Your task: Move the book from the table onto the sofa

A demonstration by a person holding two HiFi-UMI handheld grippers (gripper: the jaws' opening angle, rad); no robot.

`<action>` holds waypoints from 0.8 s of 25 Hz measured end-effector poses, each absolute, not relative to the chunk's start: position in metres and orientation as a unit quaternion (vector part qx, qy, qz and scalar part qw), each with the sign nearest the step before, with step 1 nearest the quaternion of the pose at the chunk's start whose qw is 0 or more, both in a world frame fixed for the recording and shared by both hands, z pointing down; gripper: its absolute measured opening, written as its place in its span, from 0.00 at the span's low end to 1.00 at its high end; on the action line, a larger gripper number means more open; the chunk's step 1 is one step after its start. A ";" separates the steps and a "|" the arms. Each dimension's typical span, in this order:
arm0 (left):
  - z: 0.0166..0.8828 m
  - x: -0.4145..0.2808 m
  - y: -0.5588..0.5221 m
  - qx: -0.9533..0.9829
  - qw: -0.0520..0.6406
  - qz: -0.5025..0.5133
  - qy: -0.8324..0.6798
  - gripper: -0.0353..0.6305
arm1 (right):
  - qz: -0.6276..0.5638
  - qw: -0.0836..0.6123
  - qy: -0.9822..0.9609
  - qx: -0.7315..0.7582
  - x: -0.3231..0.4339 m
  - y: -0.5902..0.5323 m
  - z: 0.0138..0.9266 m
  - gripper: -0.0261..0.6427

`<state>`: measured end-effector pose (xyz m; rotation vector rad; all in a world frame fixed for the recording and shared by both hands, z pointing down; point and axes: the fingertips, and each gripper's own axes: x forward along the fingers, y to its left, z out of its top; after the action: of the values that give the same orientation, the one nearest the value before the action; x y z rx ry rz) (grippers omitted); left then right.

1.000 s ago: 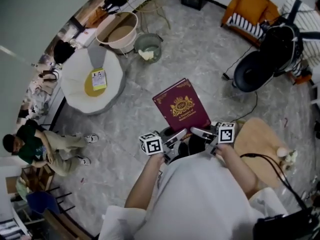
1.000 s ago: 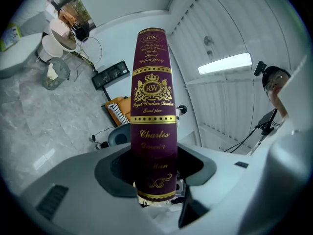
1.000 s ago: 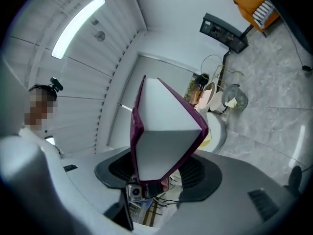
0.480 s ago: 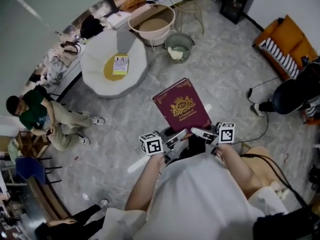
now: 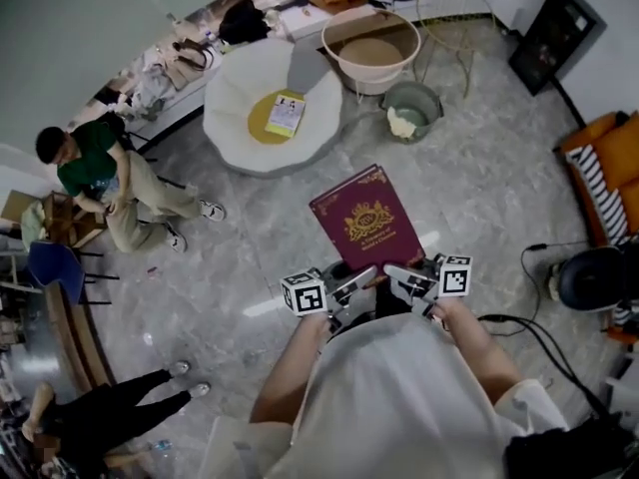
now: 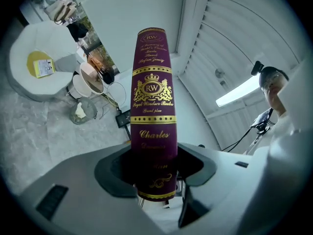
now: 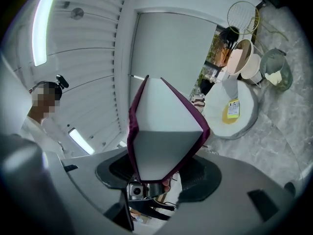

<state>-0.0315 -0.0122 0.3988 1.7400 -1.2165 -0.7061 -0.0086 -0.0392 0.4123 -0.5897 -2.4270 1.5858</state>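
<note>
Floor (image 5: 250, 247): grey, marbled, glossy | sofa (image 5: 235, 133): white, rounded, padded, with a yellow cushion (image 5: 268, 126) | book (image 5: 367, 220): maroon hardcover, gilt crest, held flat in the air above the floor | left gripper (image 5: 351, 283) clamps its spine, right gripper (image 5: 404, 275) its page edge | versus earlier frame: sofa is nearer the view's centre.

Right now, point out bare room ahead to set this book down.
Free: the white seat around its yellow cushion, and the floor between seat and book. Crowded: beyond the seat, by basin, bucket and bags.
</note>
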 end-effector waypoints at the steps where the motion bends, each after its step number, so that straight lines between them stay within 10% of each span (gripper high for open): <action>1: 0.400 -0.036 -0.016 0.696 0.433 -0.291 -0.494 0.39 | 0.531 0.097 -0.816 -0.208 -0.014 -0.043 0.412 0.44; 20: 0.423 -0.099 -0.058 0.639 0.387 -0.337 -0.573 0.39 | 0.506 0.136 -0.791 -0.316 -0.086 -0.090 0.436 0.41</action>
<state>-0.0992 -0.0578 0.4234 1.6268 -1.4596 -0.8572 -0.0855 -0.0896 0.4363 -0.9152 -2.2902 1.4664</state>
